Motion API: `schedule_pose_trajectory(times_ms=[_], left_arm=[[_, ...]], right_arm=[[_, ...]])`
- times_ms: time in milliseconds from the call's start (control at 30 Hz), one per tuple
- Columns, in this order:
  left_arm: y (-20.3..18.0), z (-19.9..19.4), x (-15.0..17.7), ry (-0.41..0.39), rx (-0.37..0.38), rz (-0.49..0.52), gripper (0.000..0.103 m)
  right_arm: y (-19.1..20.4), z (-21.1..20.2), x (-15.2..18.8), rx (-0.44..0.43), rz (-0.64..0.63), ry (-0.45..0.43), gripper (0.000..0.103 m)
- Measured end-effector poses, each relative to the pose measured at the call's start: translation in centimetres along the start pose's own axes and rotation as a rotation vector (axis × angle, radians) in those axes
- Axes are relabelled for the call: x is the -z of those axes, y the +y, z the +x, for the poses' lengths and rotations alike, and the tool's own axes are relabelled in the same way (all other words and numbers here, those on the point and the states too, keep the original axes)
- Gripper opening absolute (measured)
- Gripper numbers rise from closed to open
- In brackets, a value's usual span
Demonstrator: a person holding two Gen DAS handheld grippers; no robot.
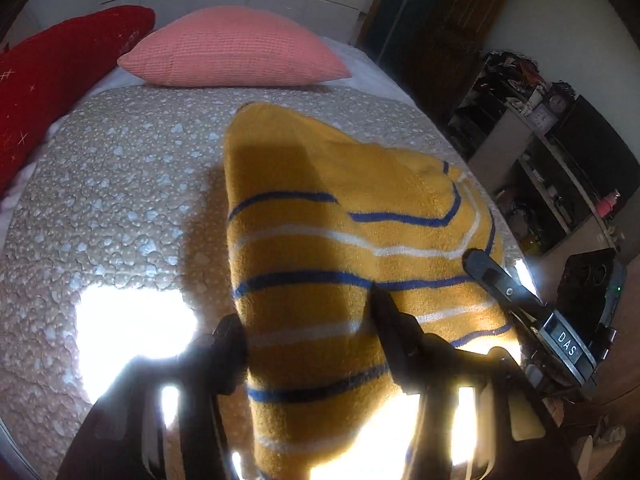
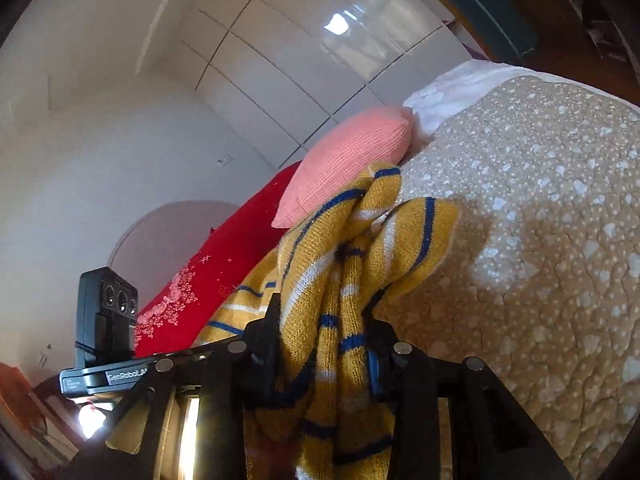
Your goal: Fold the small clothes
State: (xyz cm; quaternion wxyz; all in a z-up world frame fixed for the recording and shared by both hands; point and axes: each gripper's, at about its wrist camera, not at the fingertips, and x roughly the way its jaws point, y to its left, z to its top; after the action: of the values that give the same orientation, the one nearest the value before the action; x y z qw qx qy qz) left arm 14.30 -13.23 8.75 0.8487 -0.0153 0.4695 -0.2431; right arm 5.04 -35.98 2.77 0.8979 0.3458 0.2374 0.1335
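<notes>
Yellow knit sweater with blue and white stripes, filling the centre and lower middle of the left wrist frame, draped in a raised peak. In the right wrist frame, bunched into hanging folds, lower centre, fuzzy and creased.

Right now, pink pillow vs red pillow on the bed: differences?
The pink pillow is plain with a waffle weave; the red pillow carries white sparkles and a floral print. The pink one sits mid-headboard, the red one off to its side, looking longer. Both rest at the head of the bed.
</notes>
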Motion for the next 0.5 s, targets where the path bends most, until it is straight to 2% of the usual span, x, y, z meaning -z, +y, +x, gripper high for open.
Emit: schedule_pose_trajectory(times_ms=[67, 100, 200, 267, 333, 433, 500], left_arm=[[0.2, 1.4, 0.7, 0.037, -0.086, -0.005, 0.055], [0.3, 1.3, 1.2, 0.038, -0.112, -0.004, 0.055], [-0.2, -0.5, 3.0, -0.009, -0.131, 0.033, 0.057], [-1.0, -2.3, 4.2, -0.056, -0.177, 0.062, 0.060], [-1.9, -4.0, 5.3, -0.114, -0.235, 0.101, 0.069], [-3.9, -6.4, 7.3, -0.222, -0.349, 0.163, 0.081], [-5.0, -7.4, 8.1, -0.274, -0.394, 0.191, 0.086]], right_arm=[[-1.8, 0.8, 0.4, 0.136, 0.014, 0.029, 0.054], [-2.7, 0.7, 0.5, 0.160, 0.036, 0.031, 0.054], [-3.1, -1.1, -0.3, 0.149, 0.059, -0.022, 0.054], [-1.6, -2.7, -0.6, 0.155, -0.004, -0.063, 0.054], [0.3, -3.7, -0.5, 0.122, -0.063, -0.084, 0.054], [2.6, -3.8, 0.6, 0.044, -0.123, -0.046, 0.051], [3.7, -2.8, 1.4, 0.051, -0.166, 0.007, 0.043]])
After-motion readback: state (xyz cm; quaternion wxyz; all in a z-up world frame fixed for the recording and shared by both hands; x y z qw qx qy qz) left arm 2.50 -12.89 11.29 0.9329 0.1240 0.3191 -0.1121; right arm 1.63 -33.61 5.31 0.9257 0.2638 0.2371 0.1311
